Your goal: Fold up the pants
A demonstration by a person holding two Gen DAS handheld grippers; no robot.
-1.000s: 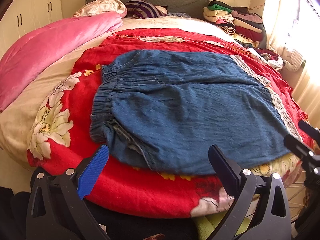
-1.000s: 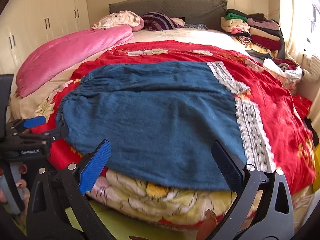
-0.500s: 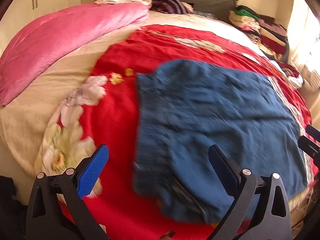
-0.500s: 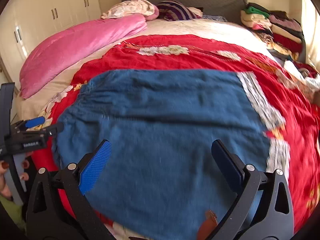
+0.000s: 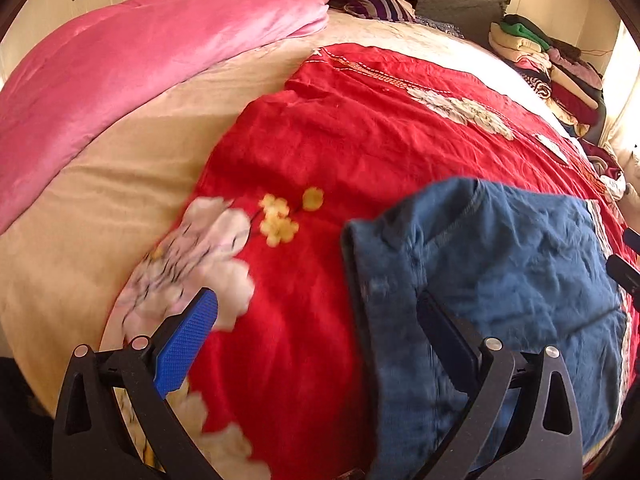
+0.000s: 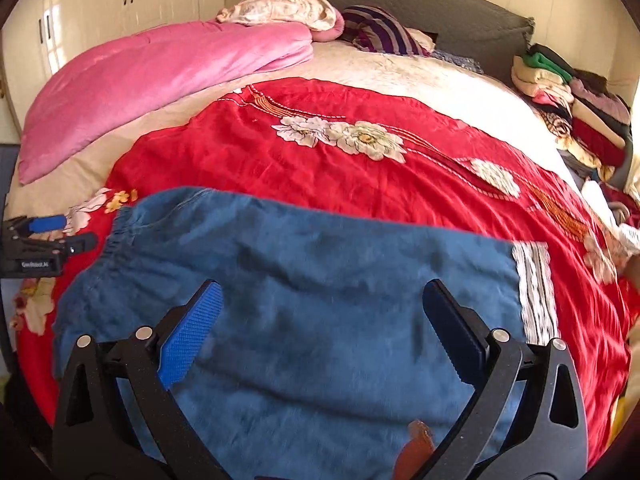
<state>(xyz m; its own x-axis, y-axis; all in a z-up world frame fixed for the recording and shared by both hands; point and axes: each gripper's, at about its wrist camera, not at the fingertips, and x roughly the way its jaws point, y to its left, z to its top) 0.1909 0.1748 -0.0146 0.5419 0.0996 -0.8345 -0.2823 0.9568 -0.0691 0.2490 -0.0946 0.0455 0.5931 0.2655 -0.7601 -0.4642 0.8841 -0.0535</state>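
While the pants [image 5: 500, 280] lie at the right of the left wrist view, on the red quilt [image 5: 360, 128] of the bed, the left claw [image 5: 316, 332] hangs spread wide and empty: its right finger sits over the denim's left, waistband edge, its left finger over bare quilt. A pink duvet [image 5: 120, 72] lies far left, stacked clothes [image 5: 552, 64] far right.

In the right wrist view the pants [image 6: 320, 280] spread flat across the near quilt [image 6: 360, 160], waistband left, lace-trimmed hem [image 6: 534, 288] right. The right claw [image 6: 320, 332] hovers spread over their near middle, gripping nothing; contact cannot be judged. The left claw [image 6: 60, 234] shows just beside the waistband.

Progress, as judged: the pants seem already doubled leg on leg; the crosswise folds appear left to do.
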